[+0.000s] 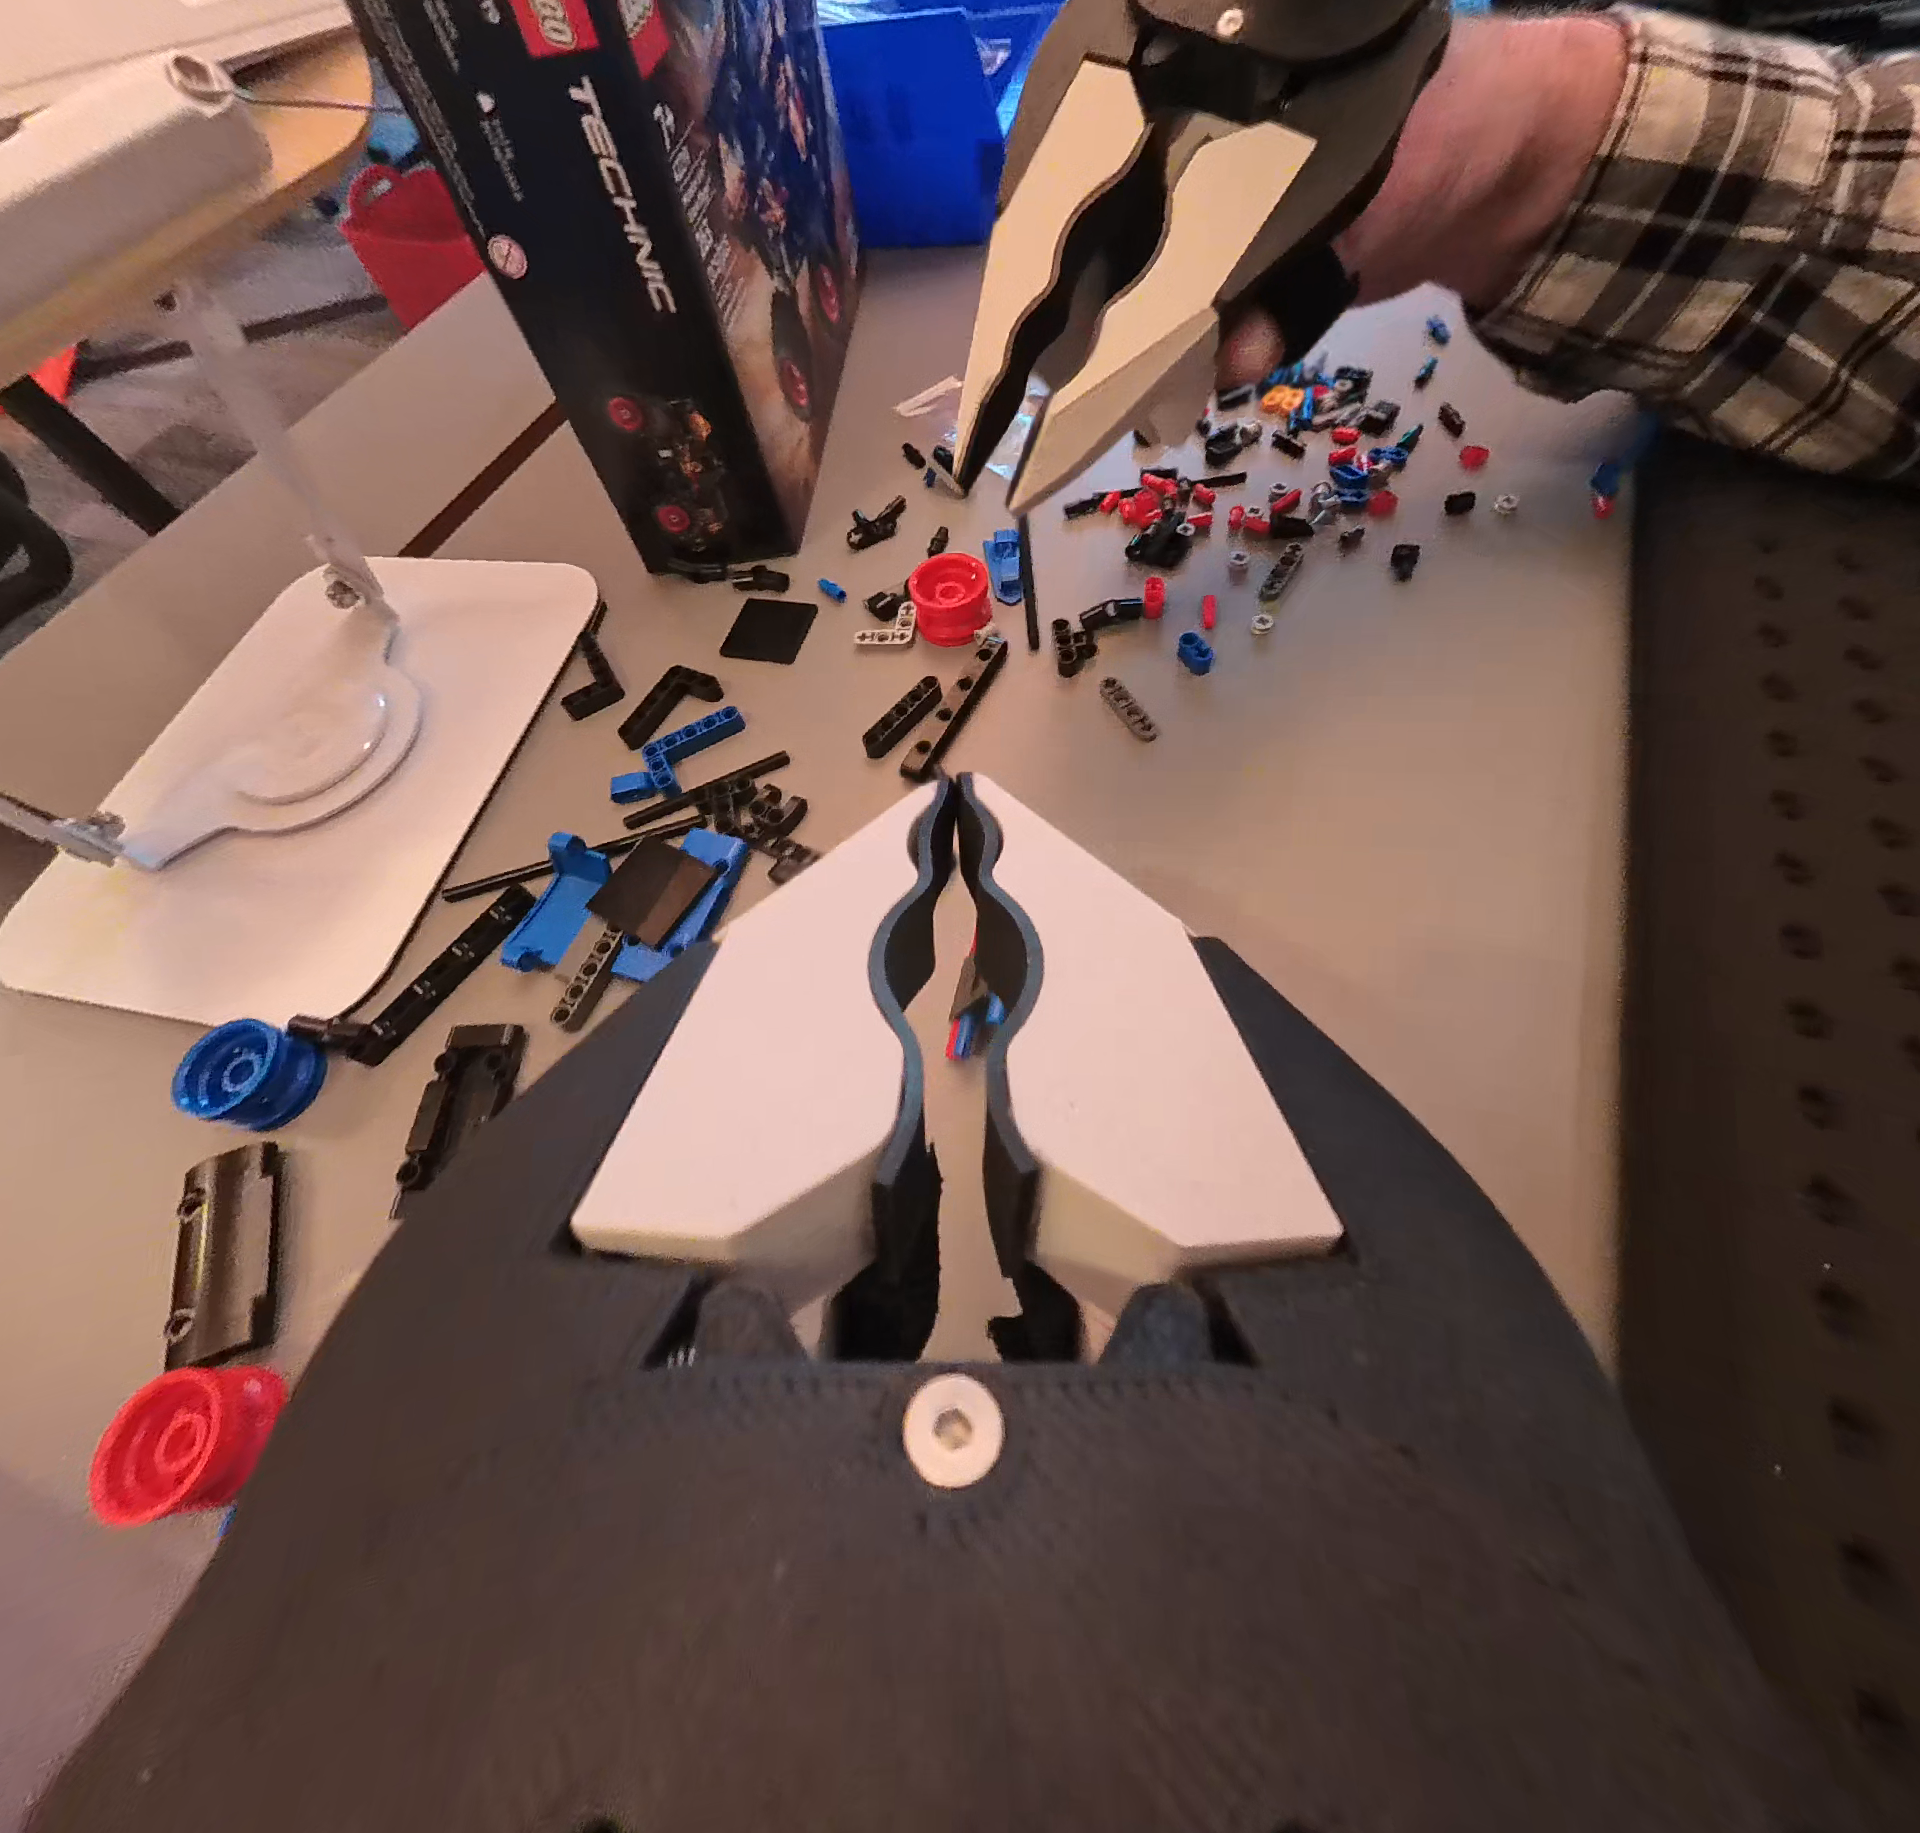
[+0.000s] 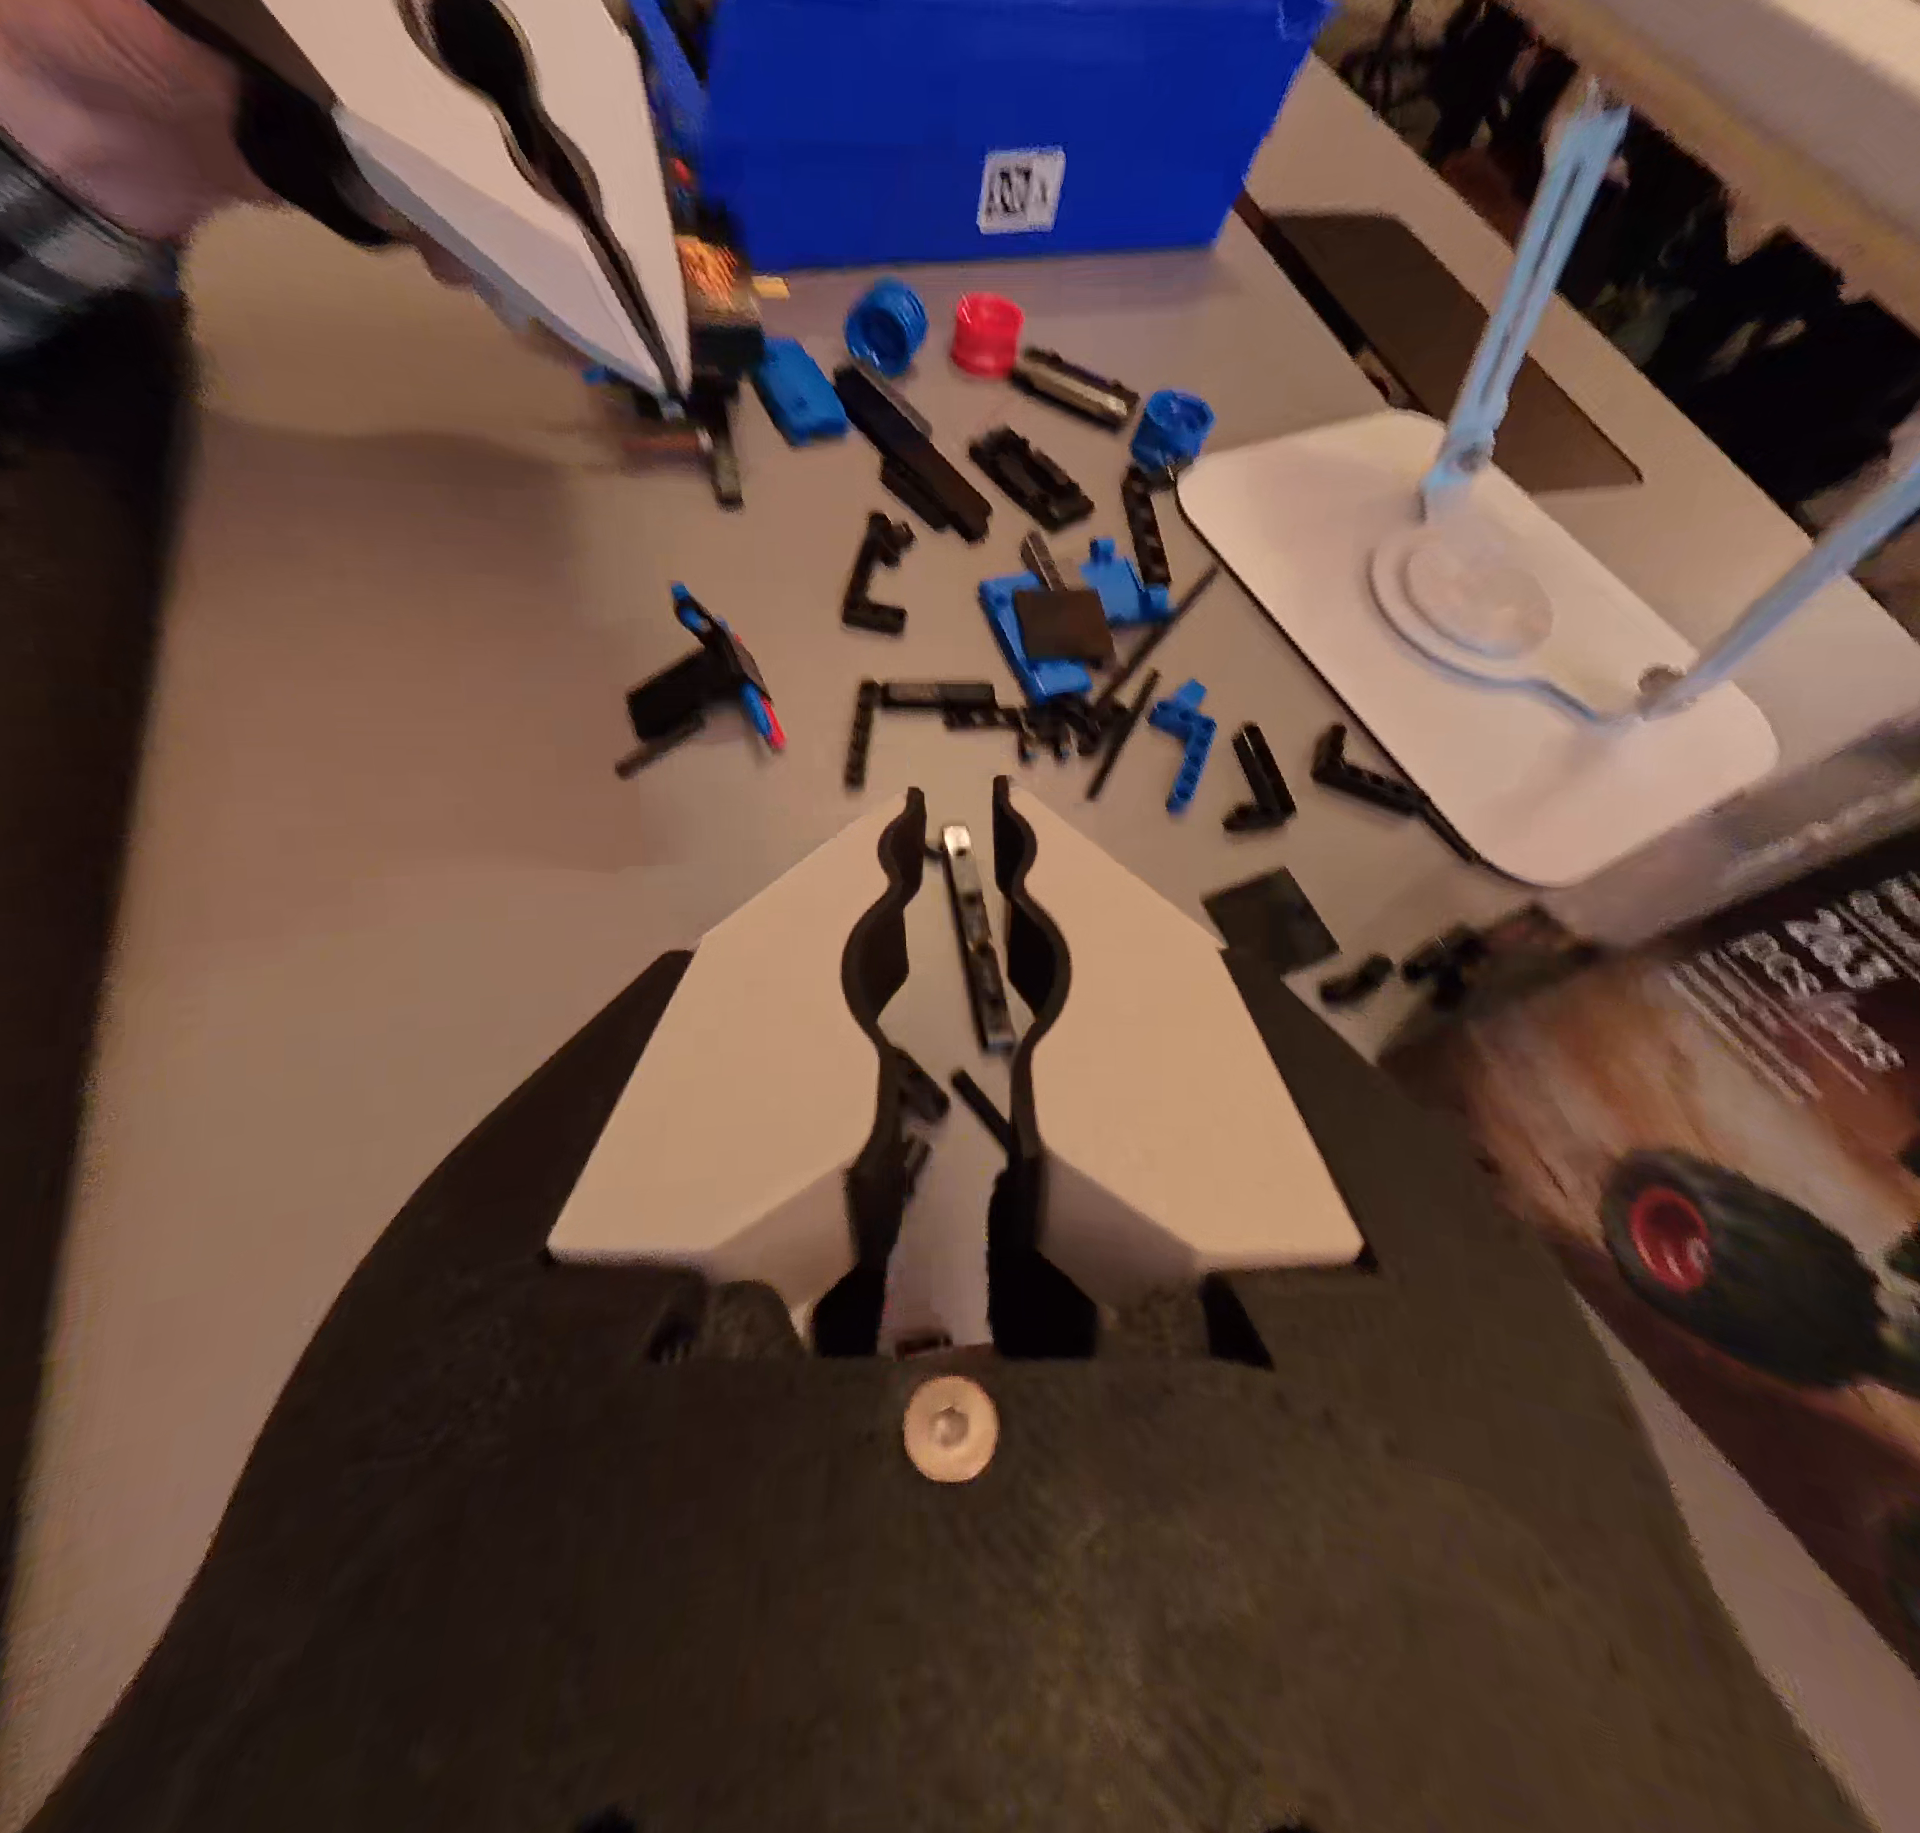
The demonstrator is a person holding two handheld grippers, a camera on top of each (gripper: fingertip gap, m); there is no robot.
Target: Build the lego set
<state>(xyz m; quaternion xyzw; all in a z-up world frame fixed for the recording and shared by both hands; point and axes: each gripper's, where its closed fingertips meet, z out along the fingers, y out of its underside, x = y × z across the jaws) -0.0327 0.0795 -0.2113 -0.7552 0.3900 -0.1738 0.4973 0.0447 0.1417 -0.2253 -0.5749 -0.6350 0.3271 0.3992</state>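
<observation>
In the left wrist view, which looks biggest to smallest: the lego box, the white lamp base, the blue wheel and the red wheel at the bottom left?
1. Lego box
2. White lamp base
3. Blue wheel and red wheel: they look alike in size, and the red one lies nearer the camera, so I won't rank them.

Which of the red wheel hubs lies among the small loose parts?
The red hub beside the blue piece, close to the box. The other red hub lies apart, near the blue hub.
</observation>
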